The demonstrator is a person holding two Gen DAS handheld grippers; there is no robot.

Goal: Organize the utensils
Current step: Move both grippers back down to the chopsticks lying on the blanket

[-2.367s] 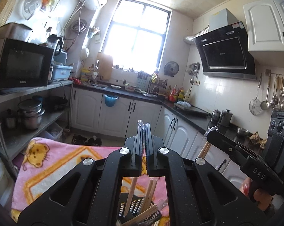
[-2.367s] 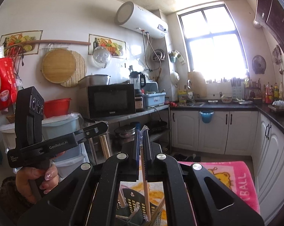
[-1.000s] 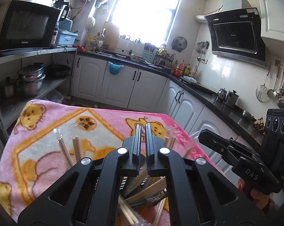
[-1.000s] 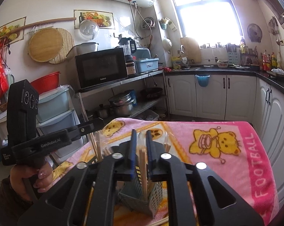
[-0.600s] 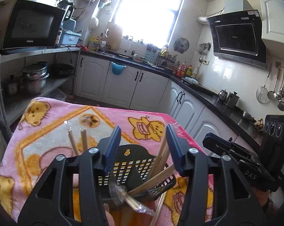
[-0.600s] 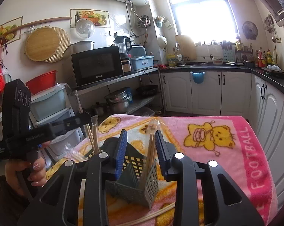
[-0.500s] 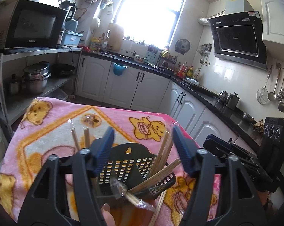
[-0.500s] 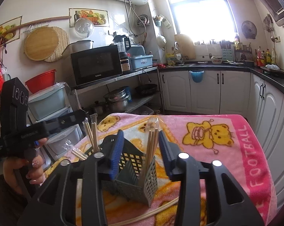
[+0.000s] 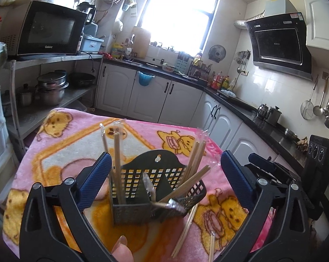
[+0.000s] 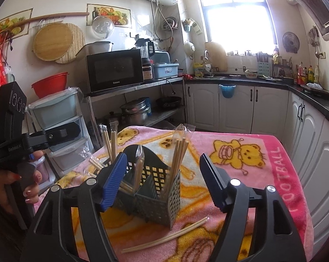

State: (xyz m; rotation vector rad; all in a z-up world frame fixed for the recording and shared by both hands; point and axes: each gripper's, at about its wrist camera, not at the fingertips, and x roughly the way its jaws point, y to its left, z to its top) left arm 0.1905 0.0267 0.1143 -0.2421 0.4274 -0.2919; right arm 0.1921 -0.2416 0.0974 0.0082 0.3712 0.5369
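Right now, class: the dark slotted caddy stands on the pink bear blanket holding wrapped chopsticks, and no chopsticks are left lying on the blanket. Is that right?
Not quite. The caddy does stand on the pink blanket with wrapped chopsticks upright in it, but a loose pair still lies on the blanket in front of it, as the right wrist view shows.

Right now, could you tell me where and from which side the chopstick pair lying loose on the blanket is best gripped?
Grip the loose chopstick pair near its middle, coming down from above with the jaws across its length. It lies flat on the pink blanket beside the grey utensil caddy, so probably only its top and sides are reachable.
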